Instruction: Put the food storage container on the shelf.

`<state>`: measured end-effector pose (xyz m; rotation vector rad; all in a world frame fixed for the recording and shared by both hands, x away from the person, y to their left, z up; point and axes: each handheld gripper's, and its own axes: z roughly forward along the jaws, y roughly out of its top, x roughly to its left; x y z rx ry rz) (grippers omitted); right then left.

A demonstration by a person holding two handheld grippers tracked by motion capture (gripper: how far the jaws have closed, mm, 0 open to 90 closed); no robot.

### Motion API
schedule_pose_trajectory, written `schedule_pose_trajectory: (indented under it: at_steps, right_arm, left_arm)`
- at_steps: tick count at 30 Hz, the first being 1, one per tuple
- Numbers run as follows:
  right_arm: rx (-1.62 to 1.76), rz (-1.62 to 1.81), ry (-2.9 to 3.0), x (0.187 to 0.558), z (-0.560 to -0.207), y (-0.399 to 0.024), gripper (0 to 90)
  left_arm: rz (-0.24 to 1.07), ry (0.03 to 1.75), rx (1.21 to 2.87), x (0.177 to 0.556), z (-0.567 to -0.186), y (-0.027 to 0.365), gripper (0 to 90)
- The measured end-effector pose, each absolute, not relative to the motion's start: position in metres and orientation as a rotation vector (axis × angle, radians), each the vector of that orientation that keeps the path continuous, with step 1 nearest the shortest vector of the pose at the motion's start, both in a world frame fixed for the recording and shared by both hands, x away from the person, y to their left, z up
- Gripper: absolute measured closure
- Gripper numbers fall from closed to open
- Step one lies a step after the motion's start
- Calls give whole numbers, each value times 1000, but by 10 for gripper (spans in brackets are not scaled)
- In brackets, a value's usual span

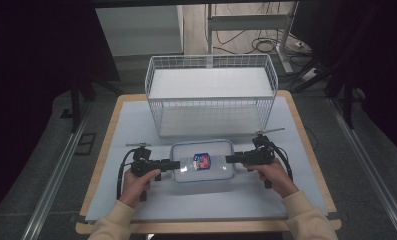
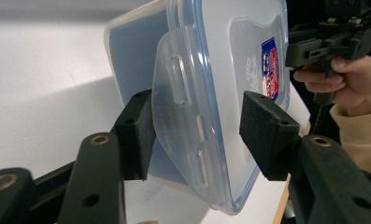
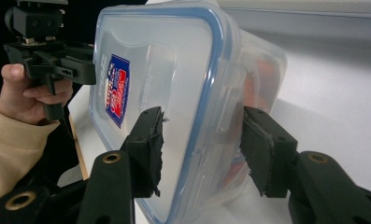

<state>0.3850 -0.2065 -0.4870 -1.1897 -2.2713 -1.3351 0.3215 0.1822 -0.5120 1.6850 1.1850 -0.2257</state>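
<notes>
Lab: dark curtains (image 1: 31, 60), floor cables (image 1: 246, 42), floor rails (image 1: 56, 175).

High view: above, facing forward and down on the counter (image 1: 136, 115).
Gripper views: close, from opposite ends, sharing the container (image 1: 202, 161) (image 2: 211, 84) (image 3: 174, 93).

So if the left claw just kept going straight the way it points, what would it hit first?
The left claw would most likely meet the side latch flap of the clear lidded container first. The flap already sits between its open jaws, though contact is hard to judge.
</notes>
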Motion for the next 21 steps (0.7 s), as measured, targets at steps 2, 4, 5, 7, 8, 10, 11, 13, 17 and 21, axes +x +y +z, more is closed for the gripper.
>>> schedule_pose_trajectory:
  at_steps: [2, 4, 5, 7, 8, 10, 11, 13, 17, 21]
  right_arm:
    - [-1185, -1344, -2286, 382, -486, -206, 507]
    - [-1187, -1356, -2281, 380, -487, -207, 512]
    - [-1189, -1365, -2276, 380, -487, -207, 515]
    - [-1198, -1378, -2259, 378, -488, -208, 520]
    - [-1201, -1380, -2253, 377, -488, -208, 522]
    - [-1213, -1381, -2246, 376, -487, -208, 525]
    - [-1216, -1380, -2245, 375, -487, -208, 526]
    - [-1221, -1381, -2238, 374, -486, -208, 530]
    - [-1232, -1380, -2225, 373, -486, -209, 532]
    - [-1240, -1379, -2225, 372, -484, -210, 531]
  left_arm:
    - [-214, 1183, 1676, 319, -513, 182, 470]
    - [-200, 1179, 1671, 316, -513, 181, 471]
    - [-192, 1178, 1668, 314, -513, 181, 472]
    - [-187, 1182, 1660, 312, -513, 180, 475]
    - [-187, 1187, 1654, 311, -513, 180, 478]
    - [-176, 1188, 1659, 309, -511, 179, 480]
    - [-174, 1188, 1659, 309, -511, 179, 480]
    - [-172, 1193, 1657, 307, -510, 178, 483]
    - [-166, 1206, 1654, 304, -508, 177, 487]
    - [-159, 1209, 1659, 303, -506, 174, 488]
